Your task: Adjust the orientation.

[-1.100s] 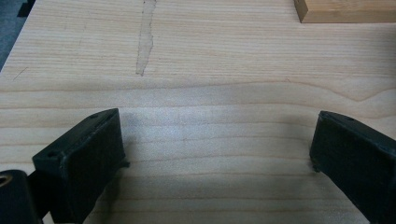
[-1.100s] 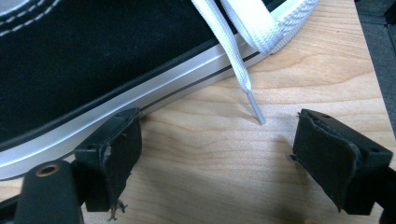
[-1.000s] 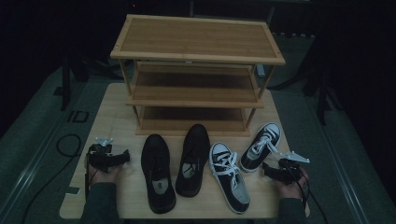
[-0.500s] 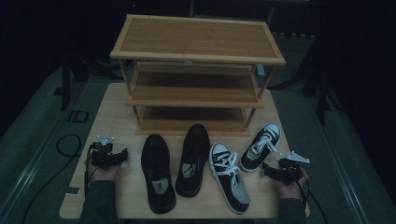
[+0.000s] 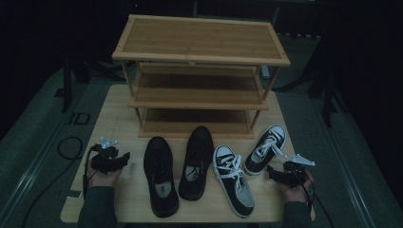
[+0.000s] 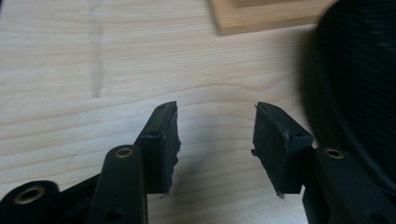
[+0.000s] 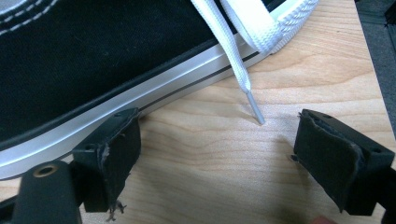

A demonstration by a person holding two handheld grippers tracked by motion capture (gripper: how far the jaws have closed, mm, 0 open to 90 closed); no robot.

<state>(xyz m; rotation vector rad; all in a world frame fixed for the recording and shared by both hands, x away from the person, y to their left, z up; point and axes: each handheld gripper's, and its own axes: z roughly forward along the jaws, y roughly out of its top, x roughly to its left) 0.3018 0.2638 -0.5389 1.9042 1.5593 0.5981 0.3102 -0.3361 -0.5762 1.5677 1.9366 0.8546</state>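
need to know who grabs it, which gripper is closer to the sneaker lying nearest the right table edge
Right. The right gripper sits just beside that sneaker, its jaws open at the sole. The left gripper is across the table, beyond both black shoes, jaws just closing on nothing.

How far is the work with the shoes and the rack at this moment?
Nothing looks done yet: all three shelves of the wooden rack are bare, and the two black shoes and two sneakers lie on the table. In hand: the left gripper, jaws just closing with nothing between them, is beside a black shoe; the right gripper waits open by a sneaker. Left: probably all four shoes.
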